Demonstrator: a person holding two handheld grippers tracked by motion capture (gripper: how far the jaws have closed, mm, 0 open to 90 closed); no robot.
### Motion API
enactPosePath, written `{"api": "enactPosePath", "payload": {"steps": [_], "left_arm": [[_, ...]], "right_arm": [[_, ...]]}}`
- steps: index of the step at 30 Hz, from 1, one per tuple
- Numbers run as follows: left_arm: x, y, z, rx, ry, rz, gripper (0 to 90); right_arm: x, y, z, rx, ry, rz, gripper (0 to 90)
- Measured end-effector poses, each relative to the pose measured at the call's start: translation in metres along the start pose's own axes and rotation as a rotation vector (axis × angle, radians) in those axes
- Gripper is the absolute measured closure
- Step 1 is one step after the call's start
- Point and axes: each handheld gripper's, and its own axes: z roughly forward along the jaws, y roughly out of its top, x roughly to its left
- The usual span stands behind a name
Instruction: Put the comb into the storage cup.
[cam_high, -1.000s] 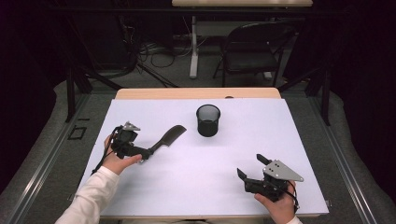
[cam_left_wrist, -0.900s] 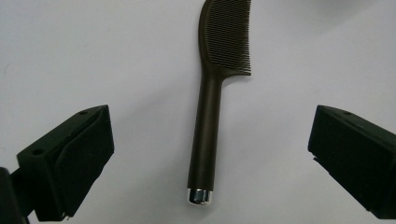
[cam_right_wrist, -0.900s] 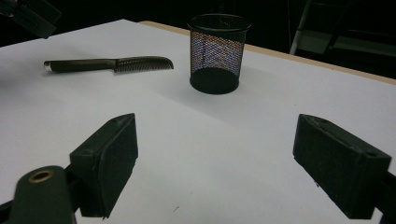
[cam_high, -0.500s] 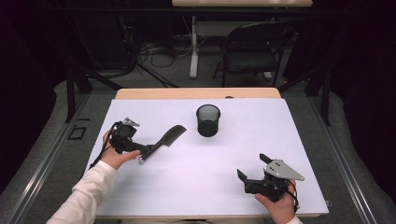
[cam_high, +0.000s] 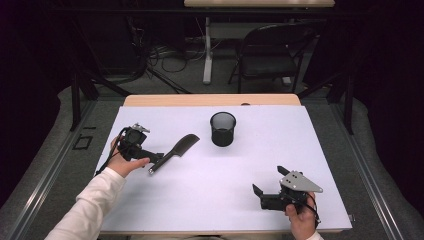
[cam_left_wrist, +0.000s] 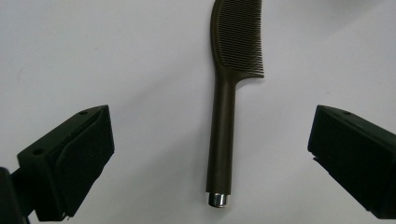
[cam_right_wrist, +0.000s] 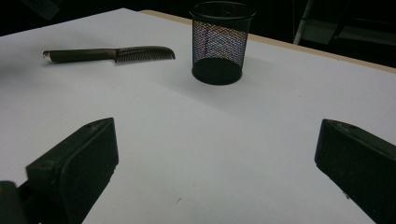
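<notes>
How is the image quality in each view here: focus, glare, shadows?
High view: white table evenly bright, room behind nearly black, comb small but readable. Left gripper view: comb sharp, with a glint on its silver cap; near jaws soft. Right gripper view: mesh cup crisp with a faint shadow, jaws blurred.

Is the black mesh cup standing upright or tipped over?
Upright: the mesh cup stands on its base on the table, round mouth facing up.

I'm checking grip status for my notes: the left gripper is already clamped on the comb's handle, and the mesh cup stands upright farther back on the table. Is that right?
Not quite. The left gripper is open: in the left gripper view its jaws stand wide on either side of the comb, touching nothing. The comb lies flat on the table. The mesh cup does stand upright farther back.
</notes>
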Motion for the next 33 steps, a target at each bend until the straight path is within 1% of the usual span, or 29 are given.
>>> {"api": "enactPosePath", "payload": {"steps": [4, 5, 10, 14, 18, 19, 23, 30, 31, 32, 33], "left_arm": [[0.002, 0.001, 0.001, 0.002, 0.001, -0.007, 0.4], [0.003, 0.002, 0.001, 0.006, 0.002, -0.006, 0.4], [0.005, 0.004, 0.005, 0.022, 0.004, -0.01, 0.4], [0.007, 0.006, 0.008, 0.043, 0.003, -0.006, 0.4], [0.008, 0.008, 0.011, 0.064, -0.013, 0.003, 3.0], [0.008, 0.008, 0.013, 0.073, -0.009, 0.008, 3.0], [0.008, 0.009, 0.016, 0.084, -0.008, 0.011, 3.0], [0.007, 0.01, 0.02, 0.115, 0.0, 0.026, 7.0], [0.006, 0.01, 0.021, 0.115, 0.007, 0.027, 9.8], [0.006, 0.01, 0.021, 0.117, 0.006, 0.029, 11.5], [0.006, 0.01, 0.022, 0.117, 0.006, 0.028, 13.3]], "right_arm": [[0.0, 0.0, 0.0, -0.005, 0.002, 0.005, 0.0], [-0.001, 0.0, 0.0, 0.001, 0.003, -0.004, 0.0], [-0.001, -0.001, 0.0, 0.003, 0.004, -0.008, 0.0], [0.0, -0.001, 0.001, 0.01, 0.003, -0.018, 0.0], [0.001, -0.001, 0.001, 0.012, 0.009, -0.021, 0.0], [0.001, -0.001, 0.002, 0.016, 0.011, -0.019, 0.0], [0.0, -0.001, 0.001, 0.015, 0.013, -0.019, 0.0], [0.001, -0.001, 0.002, 0.017, 0.014, -0.02, 0.0], [0.001, -0.001, 0.002, 0.017, 0.015, -0.022, 0.0], [0.001, -0.001, 0.002, 0.023, 0.017, -0.021, 0.0], [0.001, -0.002, 0.002, 0.017, 0.017, -0.022, 0.0]]}}
